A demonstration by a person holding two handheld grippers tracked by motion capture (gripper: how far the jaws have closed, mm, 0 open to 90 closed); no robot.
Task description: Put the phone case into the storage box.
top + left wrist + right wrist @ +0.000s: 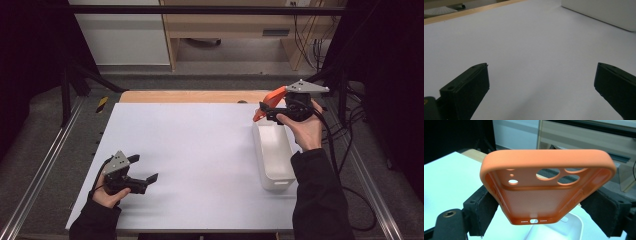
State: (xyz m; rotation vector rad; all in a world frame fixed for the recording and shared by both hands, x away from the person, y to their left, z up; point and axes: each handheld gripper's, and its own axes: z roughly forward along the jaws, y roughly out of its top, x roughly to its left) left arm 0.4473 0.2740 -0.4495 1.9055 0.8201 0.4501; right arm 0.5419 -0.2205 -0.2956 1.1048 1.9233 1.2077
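Nearest the person, the left gripper (142, 169) rests low over the white table (200, 160), jaws spread wide with nothing between them. In the left gripper view its fingers (469, 87) frame bare tabletop, and the white bin (604, 12) lies well beyond them, ahead and to one side.

Farther off, the right gripper (267, 111) hangs above the bin's far end (272, 150), closed on an orange phone case (270, 100). In the right gripper view the pads (485, 207) press the case's (546, 190) long sides near its port end; its long axis runs away from the fingers, camera holes outermost, open face probably tilted downward. The bin (564, 230) sits directly under the fingers, so the right hand is much the nearer.
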